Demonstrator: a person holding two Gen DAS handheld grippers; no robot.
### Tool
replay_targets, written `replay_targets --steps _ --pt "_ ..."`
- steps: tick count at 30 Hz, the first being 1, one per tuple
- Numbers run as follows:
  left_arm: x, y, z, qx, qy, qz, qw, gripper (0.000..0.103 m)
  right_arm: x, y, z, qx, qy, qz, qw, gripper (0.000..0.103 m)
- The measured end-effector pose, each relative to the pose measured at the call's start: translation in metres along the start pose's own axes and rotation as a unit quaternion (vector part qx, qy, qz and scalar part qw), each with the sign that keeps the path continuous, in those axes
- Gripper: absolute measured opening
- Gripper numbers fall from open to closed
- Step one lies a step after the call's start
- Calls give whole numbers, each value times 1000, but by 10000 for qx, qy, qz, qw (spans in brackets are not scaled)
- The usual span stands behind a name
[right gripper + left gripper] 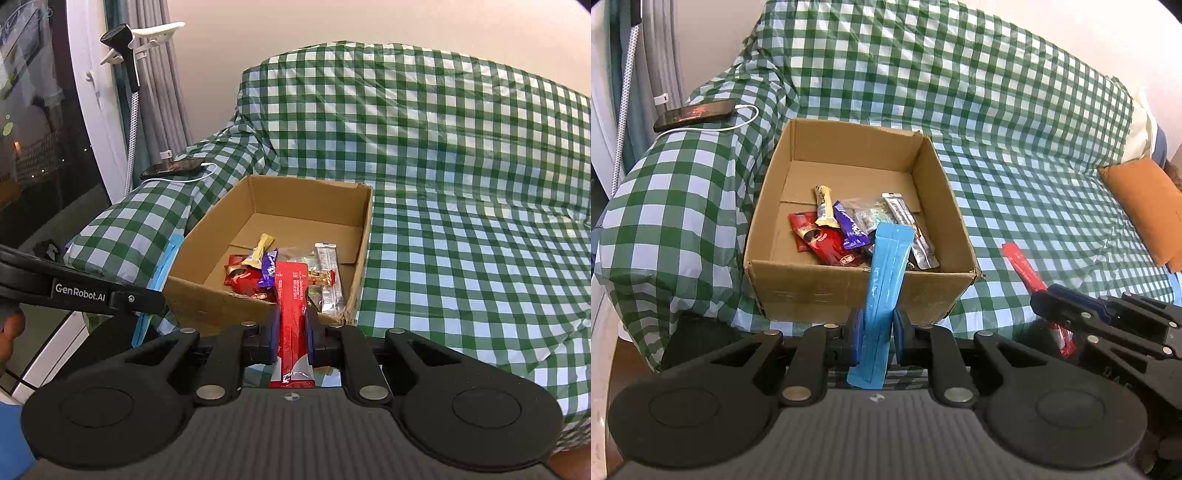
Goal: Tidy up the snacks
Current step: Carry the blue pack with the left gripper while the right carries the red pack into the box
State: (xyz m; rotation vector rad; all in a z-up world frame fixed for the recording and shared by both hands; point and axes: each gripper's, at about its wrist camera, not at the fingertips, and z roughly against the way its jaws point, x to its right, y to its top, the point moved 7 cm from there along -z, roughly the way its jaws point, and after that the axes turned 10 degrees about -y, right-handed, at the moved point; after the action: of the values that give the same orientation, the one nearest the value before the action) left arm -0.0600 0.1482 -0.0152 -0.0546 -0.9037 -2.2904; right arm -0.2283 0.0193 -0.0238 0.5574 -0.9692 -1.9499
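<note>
The cardboard box (860,284) sits on the checked cover (1015,155) of the sofa and already holds a small heap of snacks (864,229) toward its near side: red, purple, yellow and silver wrappers. The far half of the box floor is bare.

Two packets are not yet in. The blue stick packet (886,280) is pinched in the left gripper (878,336), its top leaning over the box's near wall. The red stick packet (292,317) is clamped in the right gripper (291,338), which stands at the box's near right corner.

No loose snacks show on the cover around the box, so these two drops look like the last steps.

A charging phone (694,114) lies on the armrest left of the box.
</note>
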Motion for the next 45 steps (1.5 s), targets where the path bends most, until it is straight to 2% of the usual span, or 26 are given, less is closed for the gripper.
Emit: replay_targets --steps 30,45 --pt "-8 1 -14 -58 -51 160 9998 19 -6 -3 -17 -243 11 207 9995 16" --pt "-33 28 -30 -17 59 337 9994 19 -8 13 -45 -405 6 344 9986 16"
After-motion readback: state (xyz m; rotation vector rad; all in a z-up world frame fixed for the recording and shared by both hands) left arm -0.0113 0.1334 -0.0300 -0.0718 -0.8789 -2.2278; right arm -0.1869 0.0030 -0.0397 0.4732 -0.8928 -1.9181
